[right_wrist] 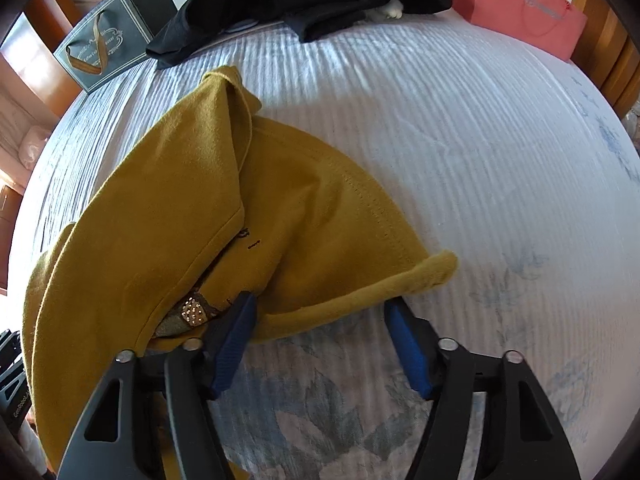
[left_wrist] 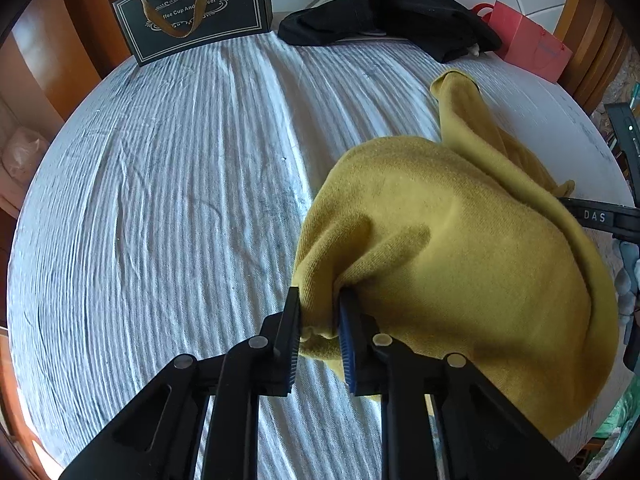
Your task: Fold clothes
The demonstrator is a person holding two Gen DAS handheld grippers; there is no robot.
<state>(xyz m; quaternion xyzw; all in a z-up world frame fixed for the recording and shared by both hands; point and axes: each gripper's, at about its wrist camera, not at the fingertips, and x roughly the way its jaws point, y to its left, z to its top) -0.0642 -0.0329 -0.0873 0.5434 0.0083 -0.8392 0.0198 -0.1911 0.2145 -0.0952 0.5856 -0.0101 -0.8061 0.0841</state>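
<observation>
A mustard-yellow garment [left_wrist: 448, 240] lies bunched on the bed, partly lifted. My left gripper [left_wrist: 320, 308] is shut on a fold of its edge and holds it up off the sheet. In the right wrist view the same garment [right_wrist: 168, 208] drapes over the left side, with a hemmed edge [right_wrist: 360, 292] running across between the fingers. My right gripper [right_wrist: 320, 308] is open, its blue pads on either side of that hem, nothing pinched. A small studded trim [right_wrist: 194, 312] shows under a flap near the left finger.
The bed has a white ribbed sheet [left_wrist: 160, 200]. At the far edge stand a dark gift bag [left_wrist: 192, 8], a heap of black clothes [left_wrist: 384, 12] and a red paper bag [left_wrist: 528, 40]. Wooden bed frame [right_wrist: 608, 64] borders the right side.
</observation>
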